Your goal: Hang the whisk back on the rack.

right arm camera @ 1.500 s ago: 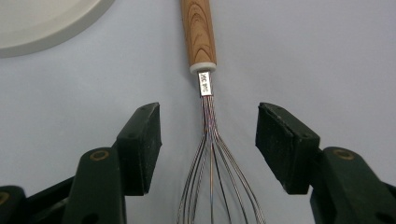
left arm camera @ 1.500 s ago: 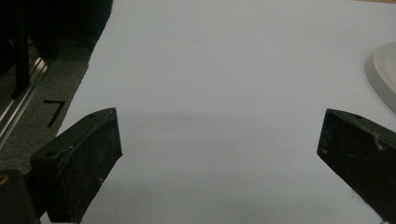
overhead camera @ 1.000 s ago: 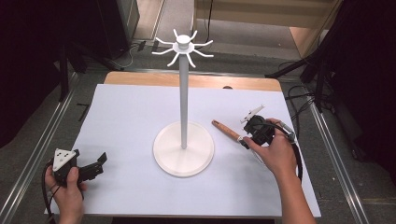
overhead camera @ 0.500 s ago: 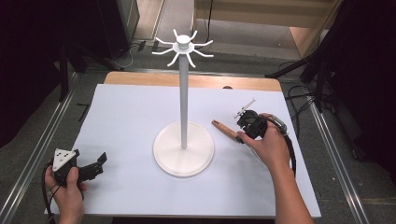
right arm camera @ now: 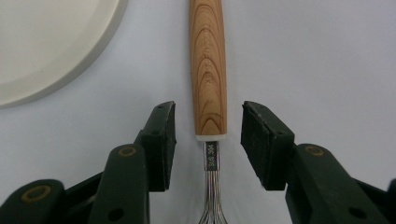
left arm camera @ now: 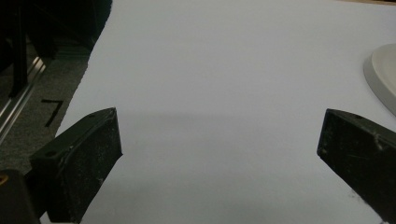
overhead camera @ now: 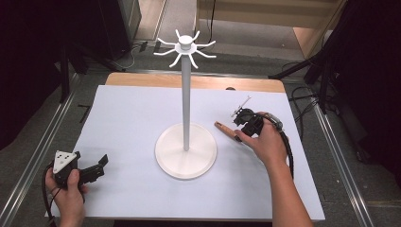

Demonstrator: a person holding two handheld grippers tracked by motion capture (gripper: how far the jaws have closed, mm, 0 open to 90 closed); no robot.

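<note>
lab, dark curtains (overhead camera: 42, 56), floor cables (overhead camera: 302, 94)

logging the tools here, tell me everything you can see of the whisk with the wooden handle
The whisk lies flat on the white table cover, just right of the white stand's round base and apart from it. Its handle looks like light brown grained wood, ending in a thin white collar. Below that comes a short metal ferrule with small stamped marks, then steel wires beginning to spread. The right gripper sits open over the collar end, one of its fingers on each side, neither touching the handle.
</note>
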